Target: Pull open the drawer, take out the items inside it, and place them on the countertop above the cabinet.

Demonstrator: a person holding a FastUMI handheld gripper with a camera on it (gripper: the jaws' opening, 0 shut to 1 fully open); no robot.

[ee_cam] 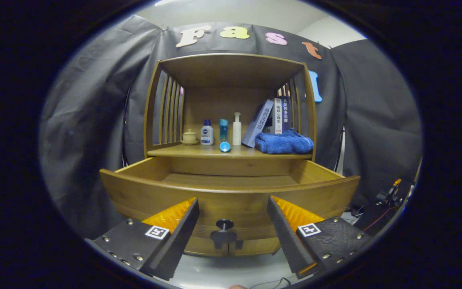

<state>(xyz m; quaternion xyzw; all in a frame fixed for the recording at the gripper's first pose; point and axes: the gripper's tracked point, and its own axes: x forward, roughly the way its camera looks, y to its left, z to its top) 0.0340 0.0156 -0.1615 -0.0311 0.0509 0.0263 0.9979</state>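
Observation:
The wooden drawer (231,200) stands pulled out toward me, its front panel just ahead of my fingers. Its dark round knob (224,228) sits between the two fingers, which stand apart from it on both sides. My gripper (233,208) is open and holds nothing. The part of the drawer's floor that I see is bare wood; the front panel hides the rest. Above it, the countertop (199,151) carries a small blue round thing (225,147) at its front edge and a folded blue towel (284,142) to the right.
Farther back on the countertop stand a small lidded pot (189,137), a white-and-blue bottle (207,133), a thin blue bottle (223,129), a white pump bottle (236,129) and leaning books (269,120). Slatted sides and a top board enclose that shelf. Cables lie to the lower right.

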